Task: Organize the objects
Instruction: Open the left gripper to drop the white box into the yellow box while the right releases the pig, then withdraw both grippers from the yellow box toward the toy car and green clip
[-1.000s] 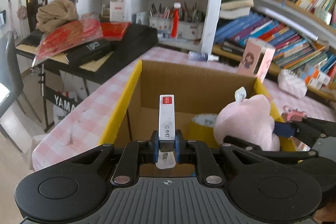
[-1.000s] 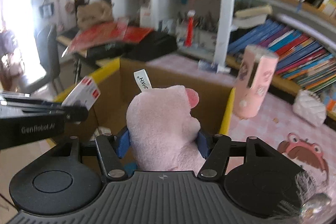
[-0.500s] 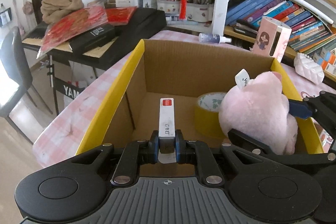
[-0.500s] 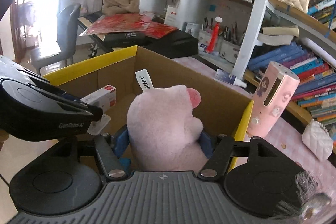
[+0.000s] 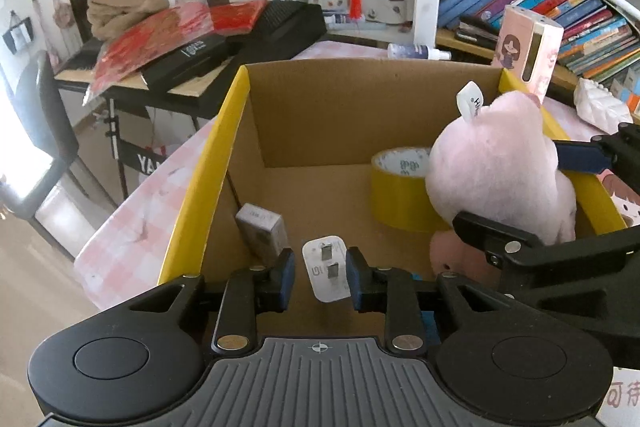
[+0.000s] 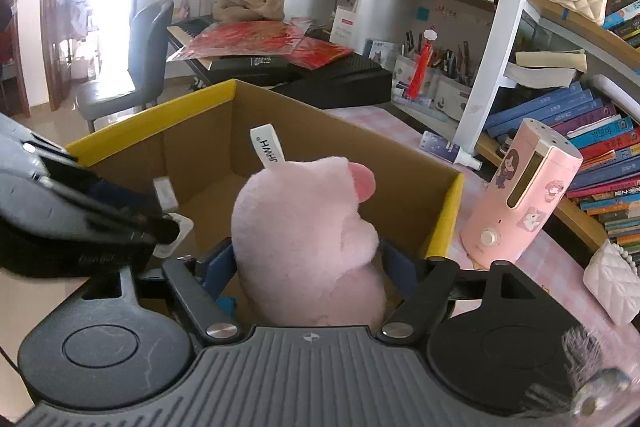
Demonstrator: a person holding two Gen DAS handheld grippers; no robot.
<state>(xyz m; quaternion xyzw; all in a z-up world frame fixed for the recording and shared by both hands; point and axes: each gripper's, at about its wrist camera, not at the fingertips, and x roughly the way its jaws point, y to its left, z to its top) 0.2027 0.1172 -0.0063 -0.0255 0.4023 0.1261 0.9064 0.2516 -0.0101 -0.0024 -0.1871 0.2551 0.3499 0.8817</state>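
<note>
Left gripper [image 5: 320, 277]: over the near end of the cardboard box, pointing down into it; its jaws have just been opening and stand apart, gripping nothing.
White plug adapter [image 5: 327, 268]: seen between the left gripper's blue pads, prongs up, with a gap to each pad; it seems to lie on the box floor by the near wall, though I cannot tell for sure that it rests there.
Small white carton [image 5: 262, 231]: loose inside the box, tilted against the left wall near the near-left corner, just beside the left fingertip.
Right gripper [image 6: 308, 259]: over the box's right side; its jaws have just been opening, and whether the blue pads press the toy I cannot tell from either view.
Pink plush toy [image 6: 308, 239]: between the right gripper's fingers, inside the box by the right wall, its white tag [image 6: 267, 148] standing up at the top.
Yellow tape roll [image 5: 396, 191]: on the box floor toward the far-right corner, touching the plush toy.
Cardboard box [image 5: 224, 163]: open, yellow-edged, on a table with a pink checked cloth [image 5: 132, 227].
Pink cartoon-printed appliance [image 6: 524, 195]: upright on the cloth just outside the box's right wall.
Spray bottle [image 6: 450, 149]: lying on the cloth beyond the far-right corner.
</note>
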